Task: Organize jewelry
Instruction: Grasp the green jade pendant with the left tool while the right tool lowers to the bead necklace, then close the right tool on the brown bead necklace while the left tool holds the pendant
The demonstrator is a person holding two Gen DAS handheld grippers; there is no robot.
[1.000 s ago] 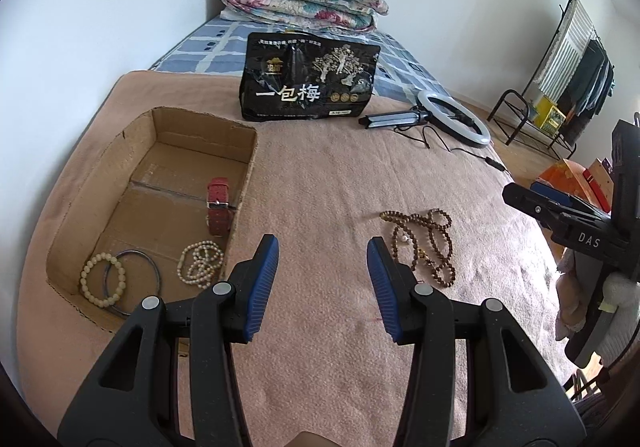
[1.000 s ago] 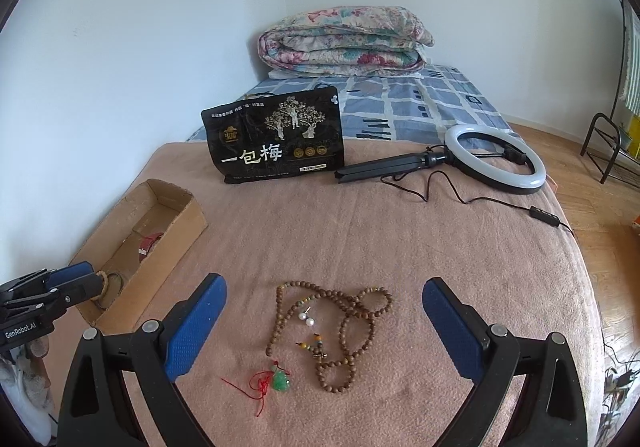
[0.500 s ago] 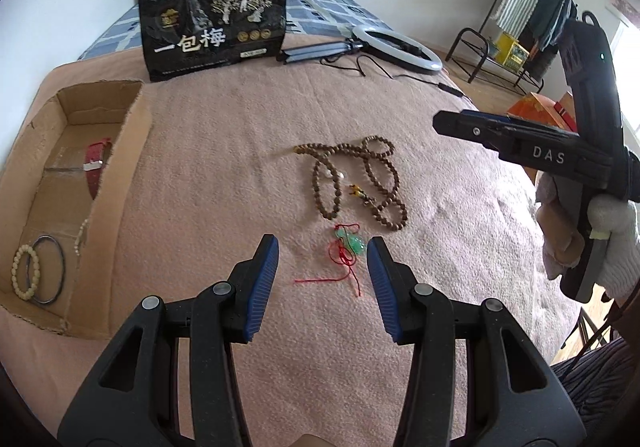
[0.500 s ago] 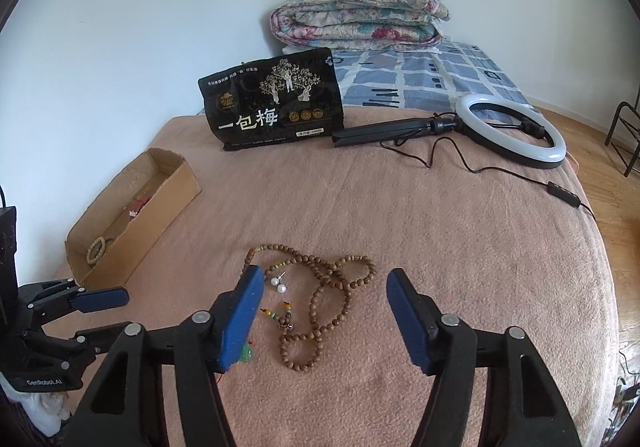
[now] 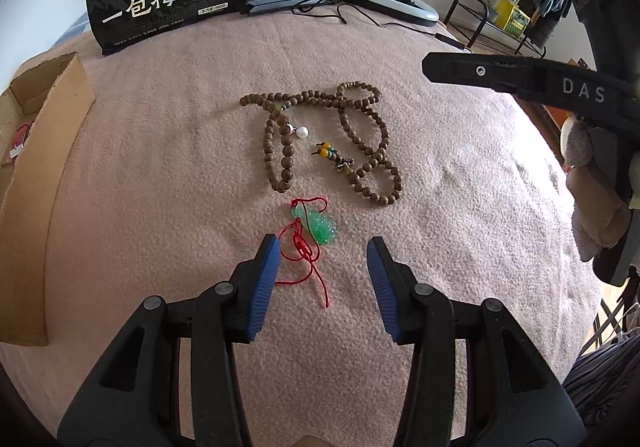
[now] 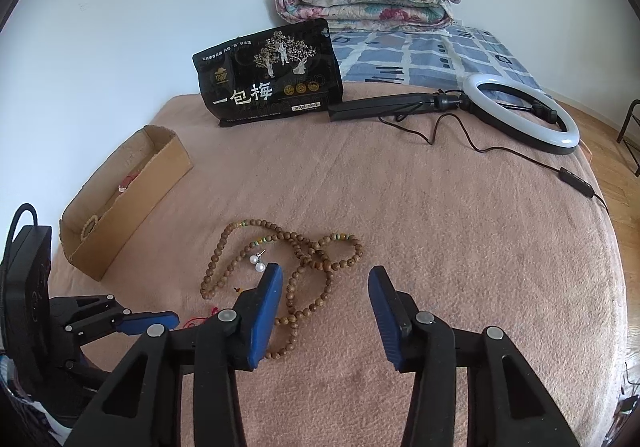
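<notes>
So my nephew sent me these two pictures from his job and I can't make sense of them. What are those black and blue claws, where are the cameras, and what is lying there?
The claws are hand-held grippers, one in each of a person's hands; no robot. Each carries a camera looking forward along its two fingers. One picture comes from the left gripper, the other from the right gripper. Both are open and hold nothing. On the pink blanket lie a wooden bead necklace, pearl earrings and a green pendant on red cord, just ahead of the left gripper. The cardboard box on the left already holds some jewelry.
</notes>
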